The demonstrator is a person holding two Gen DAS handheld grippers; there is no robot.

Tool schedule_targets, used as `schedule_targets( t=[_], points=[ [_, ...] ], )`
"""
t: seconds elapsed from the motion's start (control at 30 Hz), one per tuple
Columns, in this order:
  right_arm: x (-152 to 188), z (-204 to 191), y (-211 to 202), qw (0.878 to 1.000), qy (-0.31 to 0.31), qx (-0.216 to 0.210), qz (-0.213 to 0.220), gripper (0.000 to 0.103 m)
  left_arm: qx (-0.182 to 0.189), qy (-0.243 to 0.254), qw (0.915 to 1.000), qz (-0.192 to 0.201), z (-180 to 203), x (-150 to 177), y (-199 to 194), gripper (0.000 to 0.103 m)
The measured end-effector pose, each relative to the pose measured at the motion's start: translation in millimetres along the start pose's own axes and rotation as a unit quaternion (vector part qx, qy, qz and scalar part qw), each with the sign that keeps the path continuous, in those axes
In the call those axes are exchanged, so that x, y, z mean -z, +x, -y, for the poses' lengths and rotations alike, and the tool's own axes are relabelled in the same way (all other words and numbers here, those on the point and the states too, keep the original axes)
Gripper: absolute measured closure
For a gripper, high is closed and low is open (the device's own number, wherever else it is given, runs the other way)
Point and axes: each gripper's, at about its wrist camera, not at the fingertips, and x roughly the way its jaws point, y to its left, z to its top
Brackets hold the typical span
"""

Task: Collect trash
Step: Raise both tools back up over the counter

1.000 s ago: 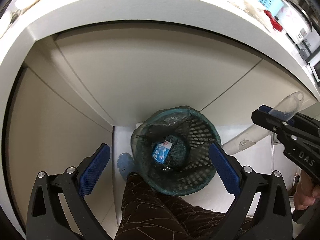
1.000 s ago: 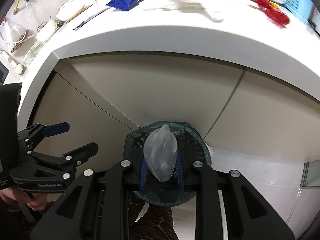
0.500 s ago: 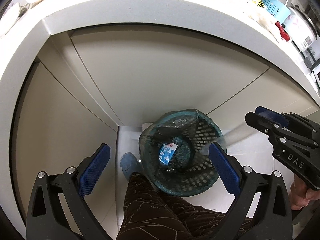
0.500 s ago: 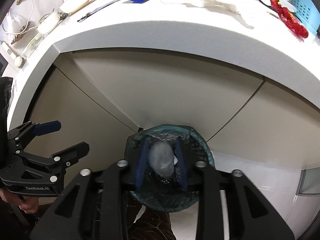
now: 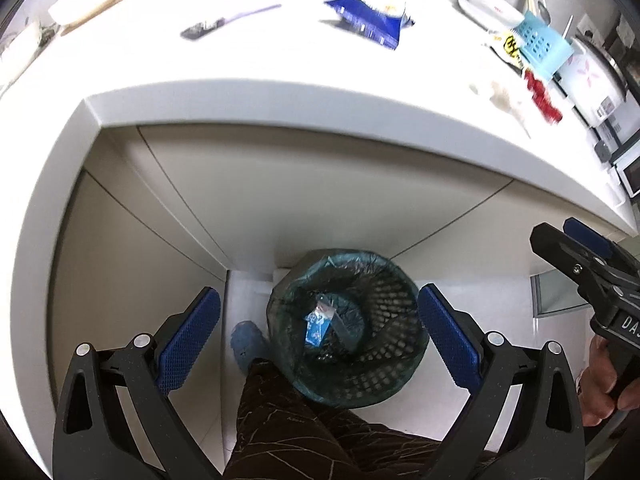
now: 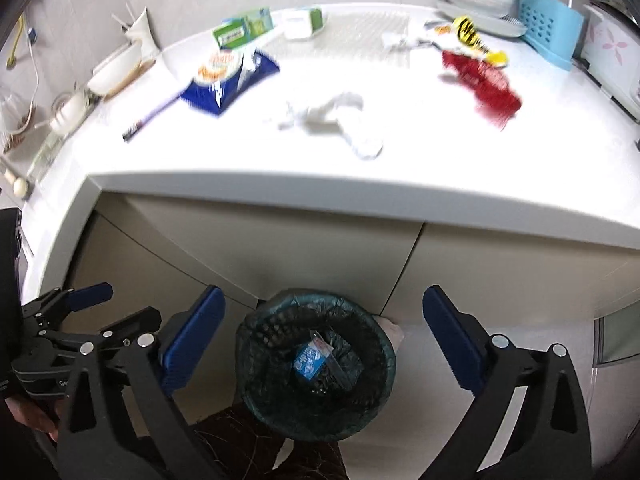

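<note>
A black mesh trash bin with a green liner stands on the floor under the counter. A blue packet and a clear plastic piece lie inside it. Above the bin my left gripper is open and empty. My right gripper also hangs over the bin, its jaws opening wide with nothing between them. On the counter lie a blue snack bag, crumpled white paper and a red wrapper.
The white counter edge juts out above beige cabinet doors. A person's leg in brown trousers and a blue slipper are beside the bin. A light blue basket, plates, bowls and green boxes crowd the counter's back.
My right gripper opened and the clear plastic piece it held dropped into the bin. Both grippers rose, and more of the counter top came into view.
</note>
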Motion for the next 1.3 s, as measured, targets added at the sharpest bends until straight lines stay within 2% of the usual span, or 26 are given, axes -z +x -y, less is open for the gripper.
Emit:
schedule_targets(
  t=[0.33,0.6,0.97,1.3],
  points=[
    [-36.0,0.4,-48.1,1.000,-0.004,0.010,0.017,0.008,0.008,-0.001,0.9995,0.030,9.3,-23.8,-41.3,0.006],
    [-65.5,1.9,-71.1,0.999,0.002,0.023,0.034,0.008,-0.001,0.000,0.9989,0.047,8.6,-49.5,-65.1,0.006],
    [-100.2,-3.5,-70.8,0.998,0.006,0.043,0.038,0.008,-0.010,0.010,0.9981,0.060,-3.0,-87.2,-77.8,0.006],
    [-141.9,-10.2,-65.8,0.997,0.027,0.060,0.035,0.008,-0.019,0.011,0.9975,0.067,-29.4,-136.3,-83.0,0.006]
  ],
)
